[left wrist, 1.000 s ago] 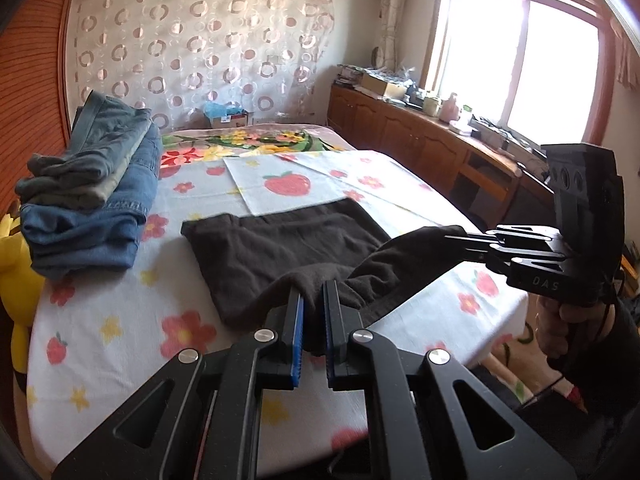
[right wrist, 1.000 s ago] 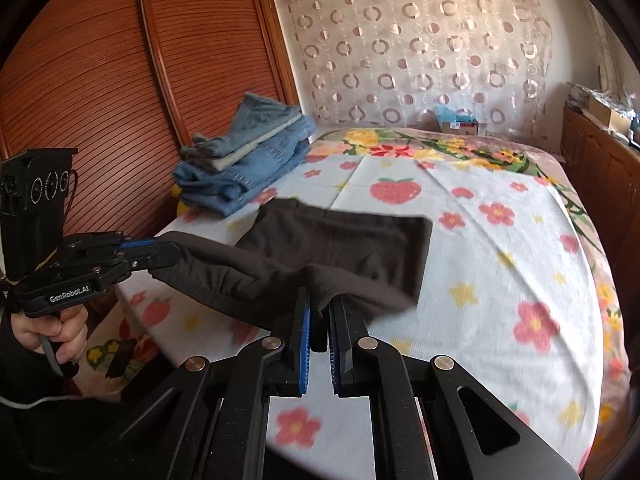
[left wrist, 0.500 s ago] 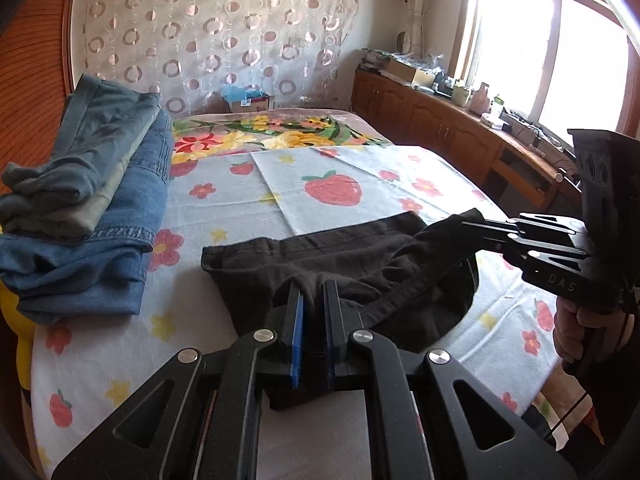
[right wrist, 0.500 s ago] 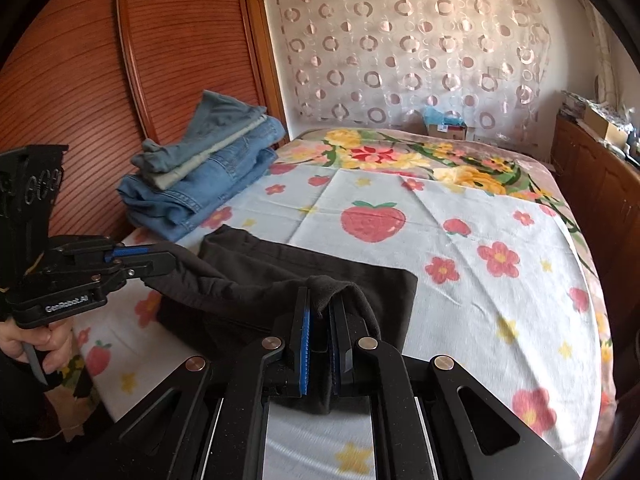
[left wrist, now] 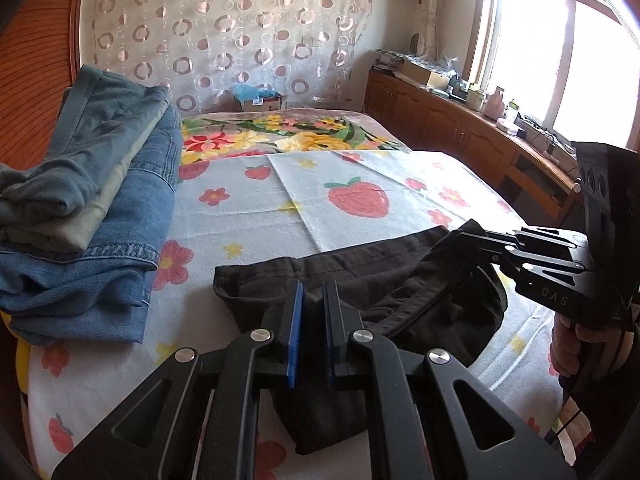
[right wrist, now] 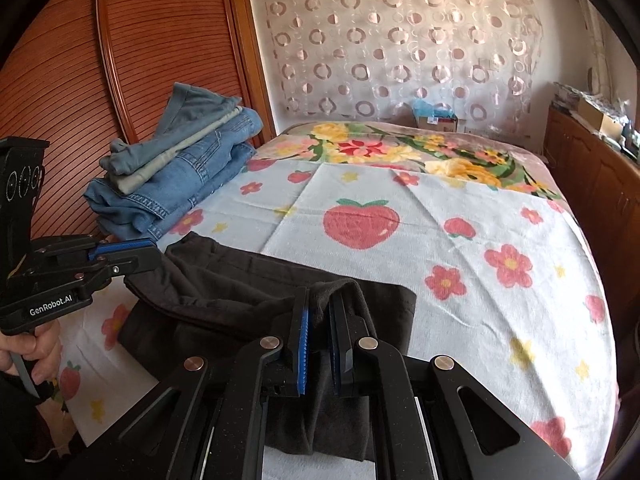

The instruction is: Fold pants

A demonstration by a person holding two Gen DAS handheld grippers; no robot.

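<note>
A bed (left wrist: pixel 248 200) with a pale sheet printed with strawberries and flowers is filling most of both views. At its far end a flowered blanket (right wrist: pixel 400 148) is lying, and behind that a curtain (left wrist: pixel 224 40) with ring patterns is hanging. On the side by the wooden wardrobe (right wrist: pixel 120 60), a stack of folded jeans (left wrist: pixel 92 208) is sitting on the sheet, well apart from the work.

The black pants (right wrist: pixel 224 292) are lying on the near part of the bed, partly doubled over – one layer is flat on the sheet and the near edge is being held up by both tools.

The left gripper (left wrist: pixel 311 312) is clamping a fold of the black cloth; its blue pads (left wrist: pixel 295 320) are pressing on the fabric. The right gripper (right wrist: pixel 318 320) is also having the cloth between its pads – its jaws are opening slightly, yet the fabric is draped over and pinched there. A hand (right wrist: pixel 28 356) is holding the handle of the left tool.
</note>
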